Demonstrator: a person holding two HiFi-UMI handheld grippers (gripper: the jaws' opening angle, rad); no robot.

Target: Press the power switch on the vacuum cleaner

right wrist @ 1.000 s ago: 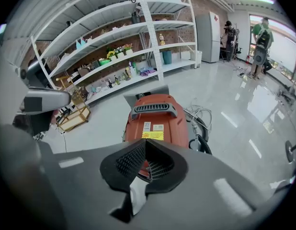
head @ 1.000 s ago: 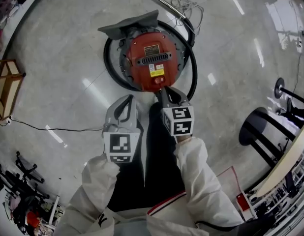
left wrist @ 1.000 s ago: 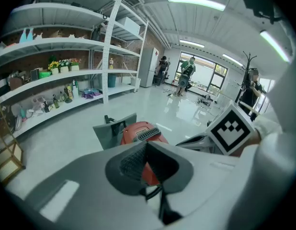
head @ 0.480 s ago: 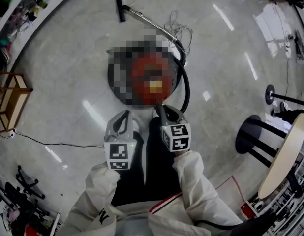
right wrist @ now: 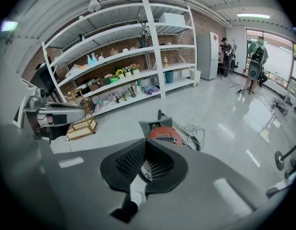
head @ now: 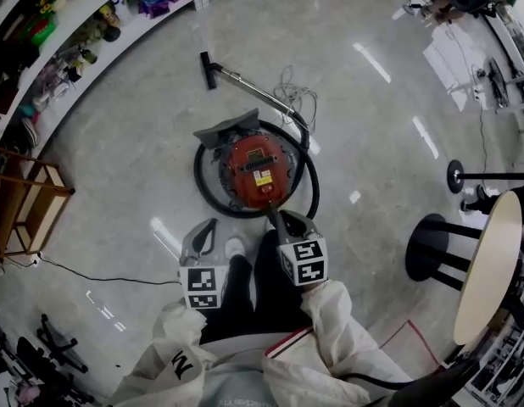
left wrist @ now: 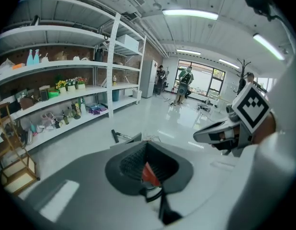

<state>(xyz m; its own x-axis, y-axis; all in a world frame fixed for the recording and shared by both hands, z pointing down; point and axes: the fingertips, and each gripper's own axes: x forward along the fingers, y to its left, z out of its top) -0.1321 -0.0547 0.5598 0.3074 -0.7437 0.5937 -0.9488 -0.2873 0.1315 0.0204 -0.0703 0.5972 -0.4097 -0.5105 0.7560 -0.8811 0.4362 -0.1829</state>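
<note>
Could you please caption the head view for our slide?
Left tongs and right tongs, both shut and empty, held clear of the red vacuum cleaner.

The floor (head: pixel 109 134) around the vacuum cleaner (head: pixel 256 171) is pale, polished and glossy, streaked with bright reflections. The vacuum cleaner's red shell looks like smooth plastic. The wand (head: pixel 253 89) behind it is shiny metal, and the hose (head: pixel 316 183) is matt black.

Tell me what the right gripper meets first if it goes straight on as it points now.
Probably the round red vacuum cleaner on the floor: the right gripper, jaws shut, aims at it with nothing between. The gap is hard to judge.
</note>
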